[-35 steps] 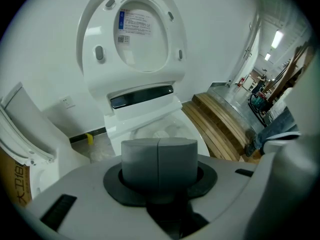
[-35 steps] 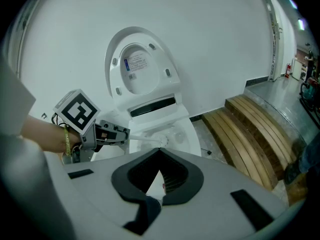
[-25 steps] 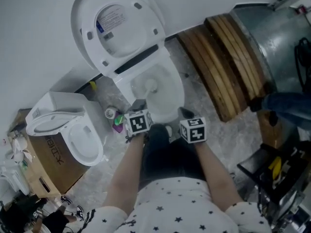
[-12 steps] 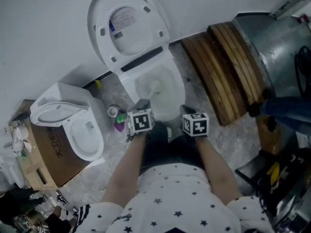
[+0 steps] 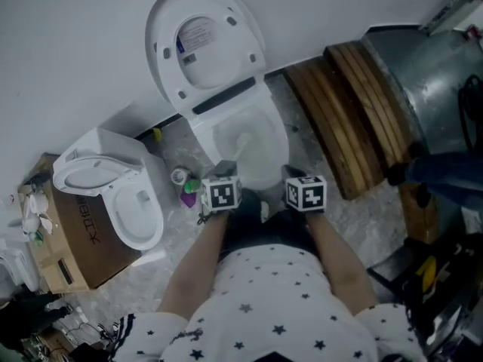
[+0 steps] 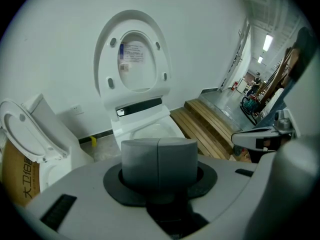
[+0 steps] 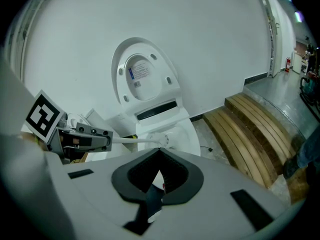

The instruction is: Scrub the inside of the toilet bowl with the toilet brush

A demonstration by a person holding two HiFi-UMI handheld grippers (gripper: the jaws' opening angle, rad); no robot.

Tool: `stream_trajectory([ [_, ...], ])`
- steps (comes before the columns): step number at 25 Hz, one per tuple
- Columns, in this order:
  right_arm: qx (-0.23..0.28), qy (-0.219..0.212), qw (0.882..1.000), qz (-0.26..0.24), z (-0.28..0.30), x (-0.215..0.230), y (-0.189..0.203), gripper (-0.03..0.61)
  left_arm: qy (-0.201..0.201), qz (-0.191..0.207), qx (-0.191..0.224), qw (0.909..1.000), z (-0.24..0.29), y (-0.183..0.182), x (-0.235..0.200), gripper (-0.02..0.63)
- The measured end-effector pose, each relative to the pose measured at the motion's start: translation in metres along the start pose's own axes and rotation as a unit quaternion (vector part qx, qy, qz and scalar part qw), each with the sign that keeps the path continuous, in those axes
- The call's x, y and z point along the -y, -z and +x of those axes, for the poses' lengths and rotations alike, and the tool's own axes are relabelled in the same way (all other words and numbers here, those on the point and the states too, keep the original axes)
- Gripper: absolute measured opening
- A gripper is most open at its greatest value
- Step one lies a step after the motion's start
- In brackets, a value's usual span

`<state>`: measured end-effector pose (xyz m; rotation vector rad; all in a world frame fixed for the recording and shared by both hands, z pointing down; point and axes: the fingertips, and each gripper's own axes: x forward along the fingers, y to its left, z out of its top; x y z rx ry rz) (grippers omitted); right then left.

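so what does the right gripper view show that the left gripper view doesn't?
Right gripper view only: the toilet brush, its white handle running from the left gripper to the head inside the toilet bowl. Left gripper view only: the right gripper near its right edge. Its own tongs sit shut, and the brush is out of sight there. Both: the raised lid, the wooden planks and the white wall.

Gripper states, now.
Left gripper: shut on the long-handled white toilet brush.
Right gripper: open, holding nothing.
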<state>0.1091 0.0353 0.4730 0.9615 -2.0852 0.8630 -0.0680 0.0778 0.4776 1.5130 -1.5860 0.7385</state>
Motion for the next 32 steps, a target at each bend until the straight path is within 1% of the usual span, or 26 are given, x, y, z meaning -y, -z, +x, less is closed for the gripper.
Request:
stream_trajectory([
  [9, -0.002, 0.012, 1.000, 0.012, -0.001, 0.010, 0.001, 0.006, 0.000, -0.006, 0.000, 1.0000, 0.002, 0.000, 0.000, 0.153],
  [13, -0.003, 0.012, 1.000, 0.021, -0.002, 0.012, 0.003, 0.006, -0.003, -0.005, 0.003, 1.0000, 0.001, -0.001, 0.000, 0.152],
  [20, -0.004, 0.008, 1.000, 0.020, -0.001, 0.009, 0.005, 0.006, -0.002, -0.005, 0.001, 1.0000, 0.001, 0.001, 0.000, 0.152],
  [25, 0.001, 0.005, 1.000, 0.018, -0.002, 0.008, 0.001, 0.006, -0.003, -0.012, -0.001, 0.9999, 0.000, 0.002, -0.002, 0.152],
  [32, 0.003, 0.001, 1.000, 0.018, -0.003, 0.004, -0.002, 0.006, -0.003, -0.010, 0.005, 0.9999, -0.001, -0.003, -0.002, 0.153],
])
